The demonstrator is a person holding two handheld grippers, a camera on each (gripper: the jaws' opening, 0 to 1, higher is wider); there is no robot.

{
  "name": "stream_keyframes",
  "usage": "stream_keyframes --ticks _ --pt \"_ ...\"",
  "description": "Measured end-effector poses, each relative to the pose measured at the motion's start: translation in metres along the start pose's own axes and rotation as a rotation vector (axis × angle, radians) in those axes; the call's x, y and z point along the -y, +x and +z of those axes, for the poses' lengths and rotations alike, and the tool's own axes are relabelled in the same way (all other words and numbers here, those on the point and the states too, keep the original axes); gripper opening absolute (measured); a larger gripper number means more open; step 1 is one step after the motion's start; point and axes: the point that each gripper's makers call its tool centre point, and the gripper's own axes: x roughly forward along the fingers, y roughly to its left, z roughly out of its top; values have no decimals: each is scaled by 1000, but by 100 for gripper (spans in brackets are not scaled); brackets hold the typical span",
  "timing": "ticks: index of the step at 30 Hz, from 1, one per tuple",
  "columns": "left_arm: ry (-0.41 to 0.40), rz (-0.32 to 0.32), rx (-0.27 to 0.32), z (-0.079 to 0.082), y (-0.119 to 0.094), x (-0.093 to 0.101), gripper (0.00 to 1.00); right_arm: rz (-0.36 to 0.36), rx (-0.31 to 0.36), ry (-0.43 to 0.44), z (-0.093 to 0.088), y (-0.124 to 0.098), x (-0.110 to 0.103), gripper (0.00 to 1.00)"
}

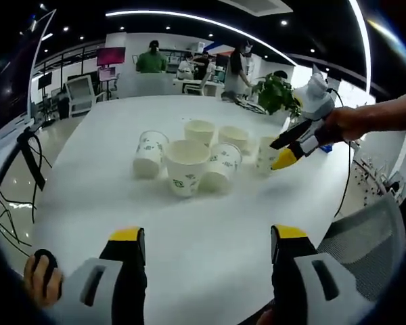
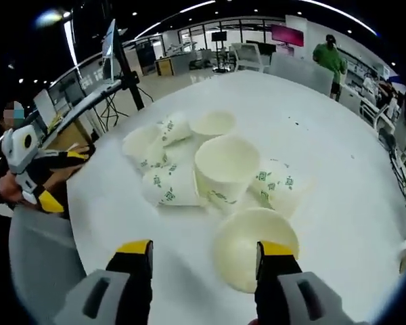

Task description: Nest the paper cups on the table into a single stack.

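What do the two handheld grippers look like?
Both match. The left gripper has grey bodies with black jaws tipped in yellow pads, and so does the right gripper. Seen from the side in the left gripper view, the right one has a pale grey and white body. The hand on it is bare, and no sleeve shows.

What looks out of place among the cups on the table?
Some paper cups lie tipped on their sides beside the upright cup in the middle of the cluster on the white table. Nothing looks spilled or damaged.
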Motion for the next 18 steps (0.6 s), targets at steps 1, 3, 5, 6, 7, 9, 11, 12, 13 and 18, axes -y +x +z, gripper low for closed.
stream_keyframes --ticks 1,3,5,6,7,9,11,12,13,18 --pt "-1 1 -2 0 0 0 75 4 -18 1 -4 2 0 58" --pt "-1 2 -5 0 -3 1 75 16 -61 3 -12 6 0 55" --pt "-2 4 -6 0 -5 2 74 25 -86 -6 -15 10 -2 54" --pt "-3 5 -8 0 -5 2 74 29 -107 -18 -18 11 -3 53" --pt "-4 5 -8 0 -6 2 74 28 -121 -32 -20 14 0 53" --pt "-4 7 -11 -1 -6 1 74 24 -143 -41 -23 15 0 50" --pt "-5 9 -13 -1 -6 0 74 -1 -151 -64 -22 13 5 43" --pt "-5 10 -13 -1 -6 0 74 -1 -150 -57 -21 14 6 41" --pt "-6 10 -14 -1 -6 0 74 -1 -152 -50 -20 15 8 40" --pt "-3 9 -15 0 -5 1 73 -23 -170 -43 -21 10 8 26"
